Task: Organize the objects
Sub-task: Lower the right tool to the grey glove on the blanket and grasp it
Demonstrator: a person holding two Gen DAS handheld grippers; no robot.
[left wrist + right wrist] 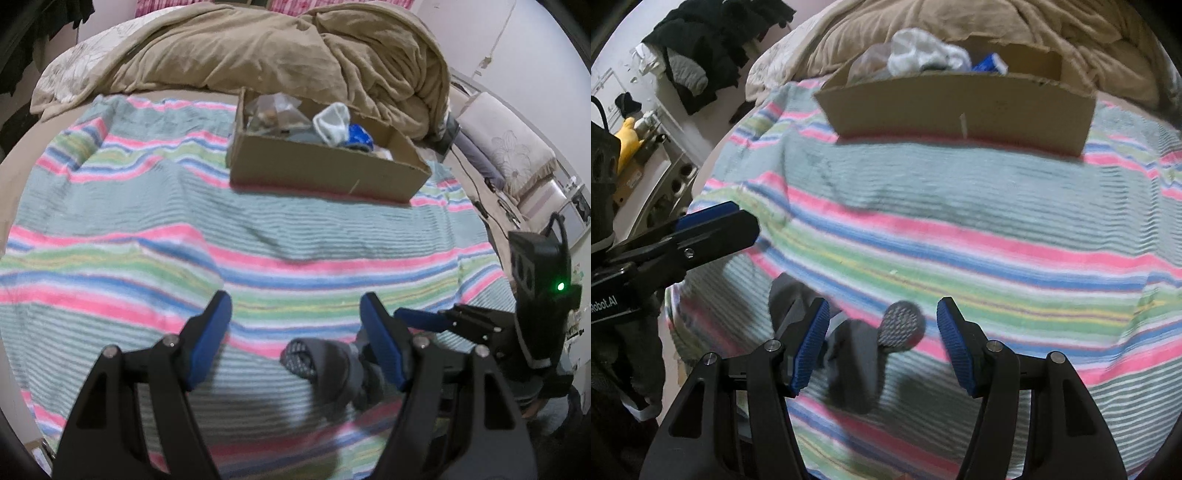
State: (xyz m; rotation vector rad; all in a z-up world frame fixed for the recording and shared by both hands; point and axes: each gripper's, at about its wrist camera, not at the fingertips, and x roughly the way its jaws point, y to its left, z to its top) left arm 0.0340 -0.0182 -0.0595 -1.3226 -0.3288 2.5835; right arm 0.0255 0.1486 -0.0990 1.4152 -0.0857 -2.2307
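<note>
Gray sock (857,362) lies on striped towel (960,229), well short of cardboard box (960,107). It sits between my right tongs (882,347), spread wide, nothing held, long axis running toward me. Left tongs (295,339) also wide, sock by their right finger. Sock's near end hidden; box contents partly unclear.

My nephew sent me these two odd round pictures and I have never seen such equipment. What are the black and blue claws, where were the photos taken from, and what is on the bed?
Each claw is a hand-held two-finger gripper with a camera looking along its fingers. One picture is from the left gripper, the other from the right gripper. Both are open and hold nothing. A grey sock lies on the striped towel between the right gripper's fingers. Farther back stands a cardboard box holding a white sock and other items, with a tan blanket behind.
</note>
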